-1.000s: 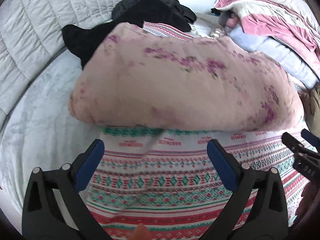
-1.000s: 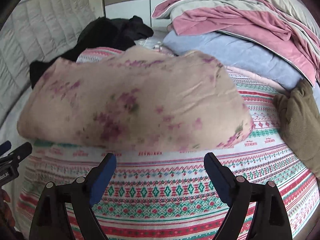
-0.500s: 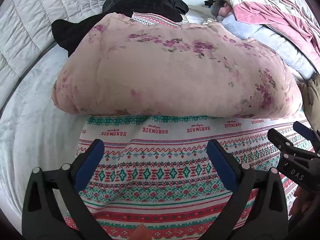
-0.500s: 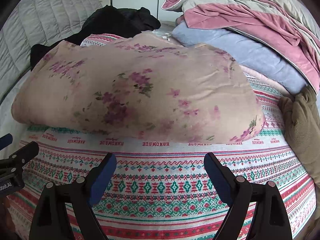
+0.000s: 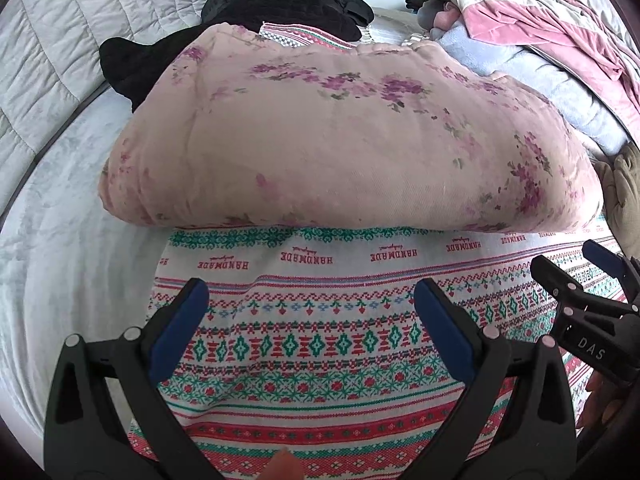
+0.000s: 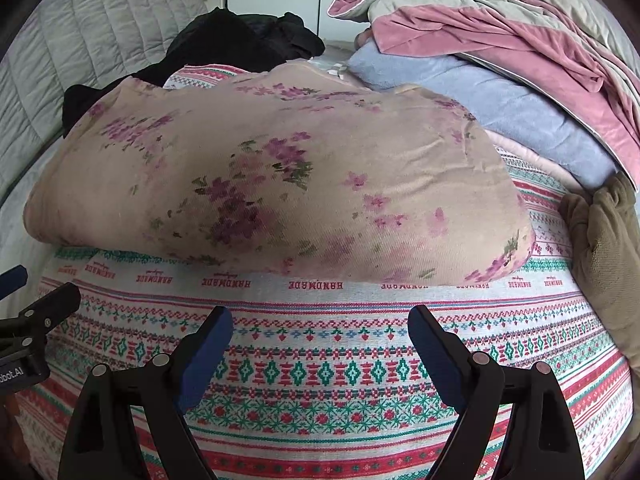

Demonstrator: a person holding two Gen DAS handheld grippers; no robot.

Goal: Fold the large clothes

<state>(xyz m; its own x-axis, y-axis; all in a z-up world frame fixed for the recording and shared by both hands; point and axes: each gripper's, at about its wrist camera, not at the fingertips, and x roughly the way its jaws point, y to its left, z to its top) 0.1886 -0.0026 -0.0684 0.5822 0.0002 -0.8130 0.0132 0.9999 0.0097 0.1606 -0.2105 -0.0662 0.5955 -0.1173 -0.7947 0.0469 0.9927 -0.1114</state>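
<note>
A thick pink floral garment [image 5: 344,144] [image 6: 280,184] lies folded in a rounded bundle across a red, green and white patterned cloth [image 5: 320,340] [image 6: 328,360] on the bed. My left gripper [image 5: 308,300] hovers open over the patterned cloth, just short of the bundle's near edge, nothing between its blue pads. My right gripper [image 6: 320,324] is open too, beside it to the right, also above the patterned cloth and clear of the bundle. Each gripper shows at the edge of the other's view: the right gripper [image 5: 576,268], the left gripper [image 6: 28,292].
Black clothes [image 5: 256,8] are heaped behind the bundle. To the right lie a light blue blanket [image 6: 500,112], a pink and beige duvet [image 6: 500,28] and an olive garment [image 6: 600,256]. A grey quilted headboard [image 5: 60,52] and pale sheet [image 5: 68,240] are on the left.
The floral bundle has settled lower onto the patterned cloth and now lies still and sharp. Both grippers stay open and hardly shift.
</note>
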